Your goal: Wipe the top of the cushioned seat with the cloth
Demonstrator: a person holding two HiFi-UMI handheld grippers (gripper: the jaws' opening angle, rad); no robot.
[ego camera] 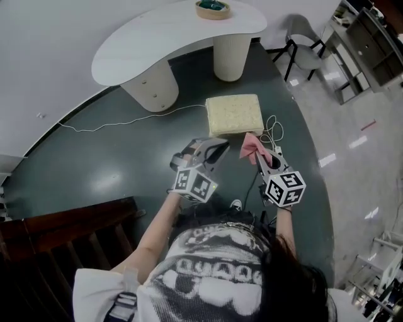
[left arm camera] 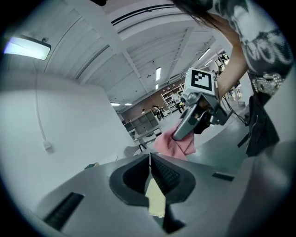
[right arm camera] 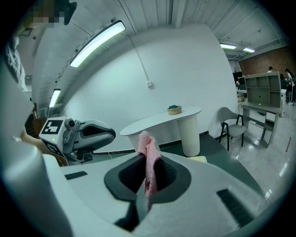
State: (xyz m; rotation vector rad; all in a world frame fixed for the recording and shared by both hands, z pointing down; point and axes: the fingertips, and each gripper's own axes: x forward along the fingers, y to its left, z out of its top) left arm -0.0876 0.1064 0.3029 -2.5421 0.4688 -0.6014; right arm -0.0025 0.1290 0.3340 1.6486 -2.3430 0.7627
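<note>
From the head view, the cushioned seat (ego camera: 234, 114) sits on the dark green floor (ego camera: 113, 157) just ahead of both grippers, a pale cream square with its top bare. The pink cloth (ego camera: 251, 145) hangs near the seat's front right corner and is not touching it. The right gripper (ego camera: 257, 155) has its jaws clamped on the cloth. Its own view shows this best, with the fabric pinched between the dark pads, a fold standing up above them and a tail trailing below. The left gripper (ego camera: 218, 148) is level with it, just short of the seat's front edge. Its view shows the jaws closed together with nothing between them, and a pale yellow sliver in the slot beneath that I cannot identify. That view also catches the other gripper side-on with the cloth bunched at its tip. Only the head view shows the white cable (ego camera: 126, 121) lying across the floor to the seat. Behind stand a curved white table (ego camera: 157, 38) with a small bowl (ego camera: 213, 9) on it and a grey chair (ego camera: 306, 45).
</note>
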